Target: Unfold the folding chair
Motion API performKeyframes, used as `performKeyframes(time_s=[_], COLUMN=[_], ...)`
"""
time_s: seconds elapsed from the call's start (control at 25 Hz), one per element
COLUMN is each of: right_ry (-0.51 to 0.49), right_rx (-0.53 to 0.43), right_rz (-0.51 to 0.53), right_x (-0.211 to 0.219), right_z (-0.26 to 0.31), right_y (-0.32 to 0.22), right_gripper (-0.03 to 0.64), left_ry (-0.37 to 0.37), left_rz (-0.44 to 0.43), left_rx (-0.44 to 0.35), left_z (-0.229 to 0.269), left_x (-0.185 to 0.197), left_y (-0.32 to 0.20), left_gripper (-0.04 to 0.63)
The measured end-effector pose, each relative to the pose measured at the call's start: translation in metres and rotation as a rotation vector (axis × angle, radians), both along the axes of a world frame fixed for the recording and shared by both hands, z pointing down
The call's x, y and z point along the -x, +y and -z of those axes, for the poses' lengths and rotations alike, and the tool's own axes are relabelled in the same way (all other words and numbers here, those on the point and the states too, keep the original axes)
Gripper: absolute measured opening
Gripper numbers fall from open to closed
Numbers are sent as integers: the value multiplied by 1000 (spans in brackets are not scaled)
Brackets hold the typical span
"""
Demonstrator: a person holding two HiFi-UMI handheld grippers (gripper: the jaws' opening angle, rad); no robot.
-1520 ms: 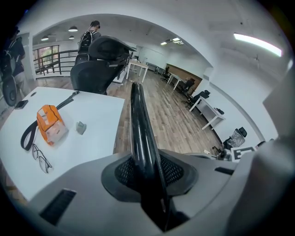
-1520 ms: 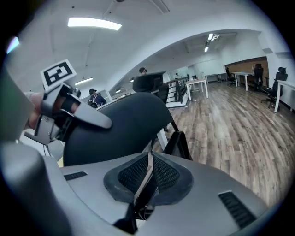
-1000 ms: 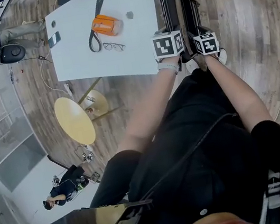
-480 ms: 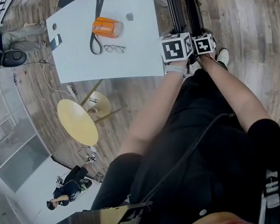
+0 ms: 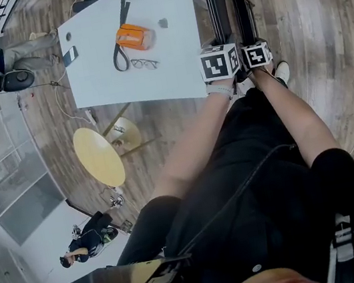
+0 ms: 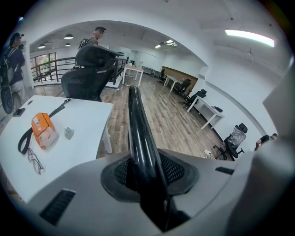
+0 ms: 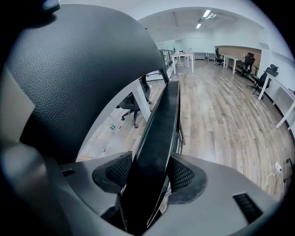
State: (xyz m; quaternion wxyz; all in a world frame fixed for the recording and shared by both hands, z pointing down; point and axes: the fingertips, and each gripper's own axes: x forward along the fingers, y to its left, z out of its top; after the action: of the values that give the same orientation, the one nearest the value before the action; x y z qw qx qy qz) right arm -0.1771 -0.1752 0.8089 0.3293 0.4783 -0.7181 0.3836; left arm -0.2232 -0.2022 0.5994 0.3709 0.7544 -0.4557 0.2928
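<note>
Chair [image 5: 215, 2] stands folded beside the table [image 5: 103, 69]. Our left gripper [image 6: 147, 175] clamps its tube [image 6: 138, 129]. Our right gripper [image 7: 150, 182] has dropped onto the panel [image 7: 161, 138] (jaws just closing round it), so with 2 grips set we can likely start spreading.

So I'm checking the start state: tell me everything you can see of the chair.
The chair is black and folded, its two slabs close together. It stands upright on the wood floor beside the white table's right edge. The left gripper is shut on its thin glossy tube. The right gripper, whose jaws have just been closing, clamps a wider, flat matte panel.
</note>
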Motion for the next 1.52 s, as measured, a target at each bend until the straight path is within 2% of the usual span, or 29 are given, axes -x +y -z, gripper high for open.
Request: performKeyframes(time_s=[0.2, 0.36, 0.88, 1.24, 1.52], right_ry=[-29, -21, -56, -152, -224], right_rx=[73, 16, 45, 53, 48], right_rz=[-28, -32, -37, -31, -41], right_x=[-5, -19, -46, -69, -100], right_z=[-13, -8, -13, -21, -27], right_y=[16, 4, 8, 13, 16], right_gripper=[239, 239, 239, 238, 238], left_ry=[12, 31, 82, 129, 122], left_rz=[-12, -12, -4, 9, 7], left_rx=[-3, -3, -1, 40, 70], left_z=[0, -1, -6, -22, -30], left_x=[3, 8, 26, 61, 58], left_y=[1, -1, -2, -3, -3], left_gripper=[97, 97, 96, 91, 91])
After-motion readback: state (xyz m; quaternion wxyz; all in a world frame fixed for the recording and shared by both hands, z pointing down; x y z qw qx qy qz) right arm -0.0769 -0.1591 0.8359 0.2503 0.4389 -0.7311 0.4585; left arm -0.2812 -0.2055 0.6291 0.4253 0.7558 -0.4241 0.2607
